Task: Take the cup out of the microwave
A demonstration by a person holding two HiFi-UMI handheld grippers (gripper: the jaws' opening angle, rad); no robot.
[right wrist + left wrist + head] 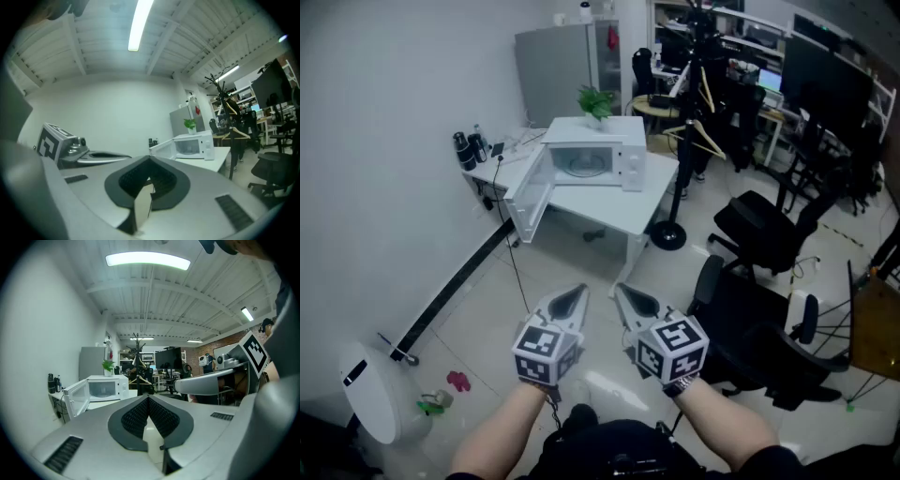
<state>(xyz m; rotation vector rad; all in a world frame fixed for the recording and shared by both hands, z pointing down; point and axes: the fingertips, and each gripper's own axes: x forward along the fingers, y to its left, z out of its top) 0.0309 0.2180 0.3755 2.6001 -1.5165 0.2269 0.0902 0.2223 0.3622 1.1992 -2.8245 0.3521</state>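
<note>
A white microwave (598, 150) stands on a white table (623, 204) across the room, with its door (528, 199) swung open to the left. Inside the cavity I make out only a pale round shape; no cup can be told apart at this distance. The microwave (107, 387) shows small in the left gripper view and also in the right gripper view, as the microwave (193, 145). My left gripper (579, 292) and right gripper (621, 289) hang side by side close to my body, far from the table. Both the left gripper (148, 398) and the right gripper (150, 159) are shut and empty.
A potted plant (596, 101) sits on the microwave and dark bottles (469, 150) stand at the table's left end. Black office chairs (767, 230) and a coat stand (682, 141) crowd the right side. A white bin (367, 392) lies at the lower left, and a grey cabinet (553, 61) stands behind.
</note>
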